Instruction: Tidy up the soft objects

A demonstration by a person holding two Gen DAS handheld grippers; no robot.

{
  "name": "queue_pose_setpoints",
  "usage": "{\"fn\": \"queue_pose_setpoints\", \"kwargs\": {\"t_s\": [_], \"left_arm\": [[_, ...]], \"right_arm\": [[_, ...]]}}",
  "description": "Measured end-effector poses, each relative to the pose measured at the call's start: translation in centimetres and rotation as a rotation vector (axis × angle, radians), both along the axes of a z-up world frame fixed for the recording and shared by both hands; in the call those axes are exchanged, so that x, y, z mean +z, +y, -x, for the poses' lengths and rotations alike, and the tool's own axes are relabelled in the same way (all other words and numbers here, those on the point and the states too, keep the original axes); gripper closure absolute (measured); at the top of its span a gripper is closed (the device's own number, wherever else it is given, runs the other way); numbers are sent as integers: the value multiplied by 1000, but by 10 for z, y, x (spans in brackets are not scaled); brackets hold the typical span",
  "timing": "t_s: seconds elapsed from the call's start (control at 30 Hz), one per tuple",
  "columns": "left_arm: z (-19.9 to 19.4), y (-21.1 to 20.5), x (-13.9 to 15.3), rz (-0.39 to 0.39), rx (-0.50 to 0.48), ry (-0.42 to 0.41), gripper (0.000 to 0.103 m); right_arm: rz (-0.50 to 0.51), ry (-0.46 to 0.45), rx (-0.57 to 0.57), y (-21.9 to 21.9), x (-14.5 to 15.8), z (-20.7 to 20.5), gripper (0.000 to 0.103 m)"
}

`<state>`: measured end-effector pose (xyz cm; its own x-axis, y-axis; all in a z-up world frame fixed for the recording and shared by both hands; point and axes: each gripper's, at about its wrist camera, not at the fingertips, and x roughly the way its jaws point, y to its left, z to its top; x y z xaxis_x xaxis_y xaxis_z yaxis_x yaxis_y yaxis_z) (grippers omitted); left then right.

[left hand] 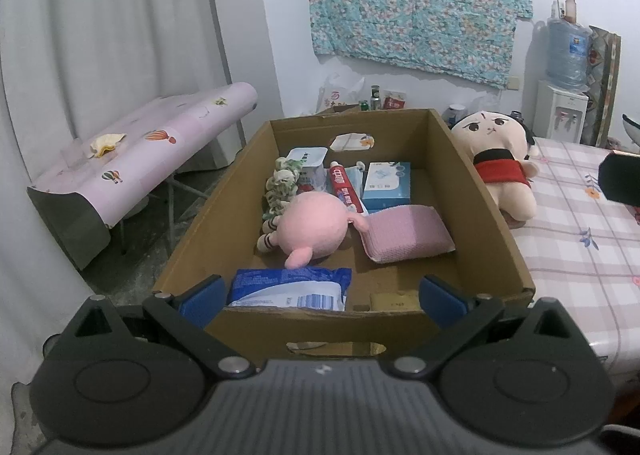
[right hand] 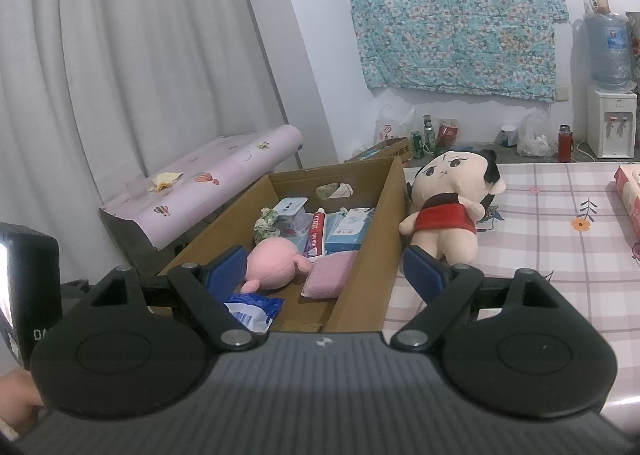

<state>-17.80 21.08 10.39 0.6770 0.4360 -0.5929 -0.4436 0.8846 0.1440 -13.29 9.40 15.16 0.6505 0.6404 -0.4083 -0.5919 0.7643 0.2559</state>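
Nearest my right-wrist lens is the right gripper (right hand: 326,275), jaws spread wide with nothing between them; its right pad sits just in front of the big-headed doll in the red top (right hand: 450,207), which I judge to be the next thing to pick up. That doll lies on the checked tablecloth (right hand: 560,255), outside the cardboard box (left hand: 500,223) and touching its right wall, head toward the far wall. From the right gripper it is ahead and slightly right, so this hand is the nearer. My left gripper (left hand: 322,297) hangs spread and empty over the box's near wall.

Counted, largest down: one box; one doll outside. Inside: one pink plush (left hand: 314,225), one pink towel (left hand: 408,235), one blue-and-white soft pack (left hand: 288,289), one blue carton (left hand: 386,183), one toothpaste tube (left hand: 344,187).
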Motion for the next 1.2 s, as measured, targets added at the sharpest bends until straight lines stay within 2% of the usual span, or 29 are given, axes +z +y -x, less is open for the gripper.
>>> {"fn": "queue_pose_setpoints", "kwargs": {"t_s": [1.2], "left_arm": [[1, -5, 0, 5, -6, 4, 0]], "right_arm": [[0, 3, 1, -1, -1, 0, 17]]}}
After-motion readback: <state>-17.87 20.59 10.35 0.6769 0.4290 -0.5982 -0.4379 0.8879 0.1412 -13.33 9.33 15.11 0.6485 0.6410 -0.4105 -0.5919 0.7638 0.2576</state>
